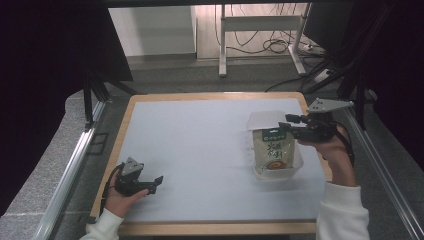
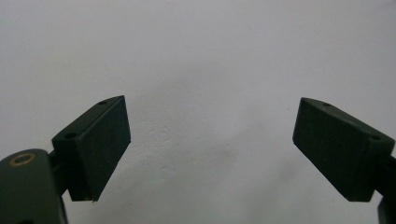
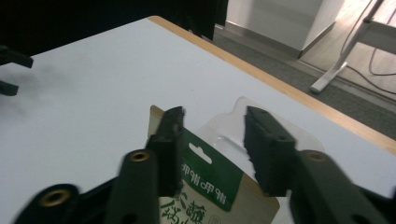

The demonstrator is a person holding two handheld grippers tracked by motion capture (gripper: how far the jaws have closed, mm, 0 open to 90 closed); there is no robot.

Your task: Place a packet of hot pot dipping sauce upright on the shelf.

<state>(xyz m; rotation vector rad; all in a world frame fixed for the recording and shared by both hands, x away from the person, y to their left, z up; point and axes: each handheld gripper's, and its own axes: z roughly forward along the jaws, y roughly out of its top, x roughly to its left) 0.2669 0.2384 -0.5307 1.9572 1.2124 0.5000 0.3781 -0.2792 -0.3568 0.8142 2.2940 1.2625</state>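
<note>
Your right tongs (image 1: 289,125) stand apart over the packet (image 1: 272,152) in its clear tray (image 1: 300,162), right side; left tongs (image 1: 156,182) apart, near left of the desk (image 1: 200,145).

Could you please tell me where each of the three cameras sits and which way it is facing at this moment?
High view: above the person's side, looking forward and down on the table; both forearms, left gripper and right gripper show.
Left gripper view: on the left gripper, facing the bare table top; its jaws stand apart.
Right gripper view: on the right gripper, looking across the table to the floor; open jaws straddle the packet.
Shared: packet in its clear tray.
</note>
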